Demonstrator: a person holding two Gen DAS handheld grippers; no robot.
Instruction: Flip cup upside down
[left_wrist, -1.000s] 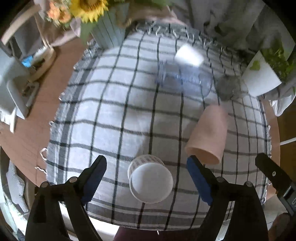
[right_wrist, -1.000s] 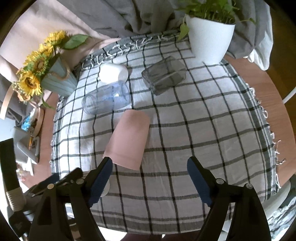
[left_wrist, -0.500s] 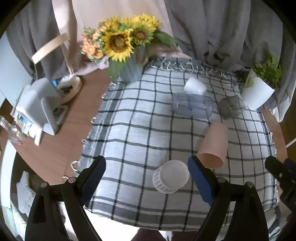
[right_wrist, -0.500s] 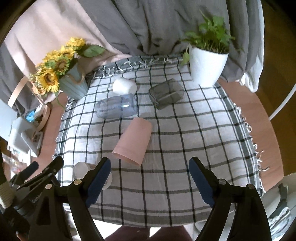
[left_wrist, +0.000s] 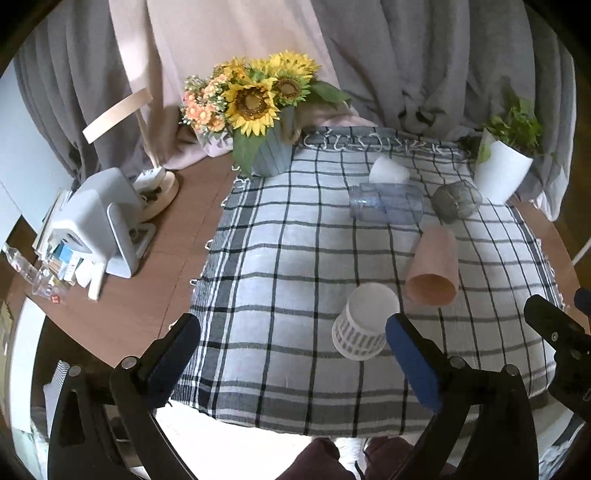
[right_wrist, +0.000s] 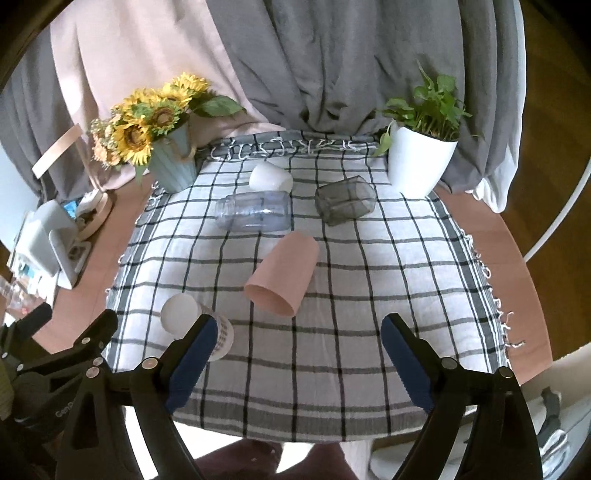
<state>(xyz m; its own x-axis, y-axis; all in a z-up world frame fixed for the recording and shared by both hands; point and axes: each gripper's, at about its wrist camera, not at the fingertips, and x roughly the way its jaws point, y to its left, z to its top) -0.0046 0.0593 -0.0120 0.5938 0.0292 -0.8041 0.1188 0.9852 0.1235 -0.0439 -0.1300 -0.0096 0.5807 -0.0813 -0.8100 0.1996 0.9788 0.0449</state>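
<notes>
A white cup with a patterned lower band (left_wrist: 364, 325) stands upside down near the front of the checked cloth (left_wrist: 280, 266); it also shows in the right wrist view (right_wrist: 192, 322). A pink cup (left_wrist: 433, 272) (right_wrist: 283, 272) lies on its side, mouth toward me. A clear bluish jar (left_wrist: 386, 204) (right_wrist: 255, 216), a grey glass (left_wrist: 456, 201) (right_wrist: 345, 205) and a small white cup (left_wrist: 388, 171) (right_wrist: 270, 176) lie on their sides farther back. My left gripper (left_wrist: 293, 360) is open and empty, back from the cloth's front edge. My right gripper (right_wrist: 298, 363) is open and empty too.
A sunflower vase (left_wrist: 271, 155) stands at the cloth's back left, a white plant pot (left_wrist: 500, 177) at the back right. A white device (left_wrist: 99, 221) and clutter sit on the wooden table at left. Curtains hang behind.
Both grippers have drawn back and up from the table, so more of the room shows. The white cup stays upside down where it stood. Both stay open.
</notes>
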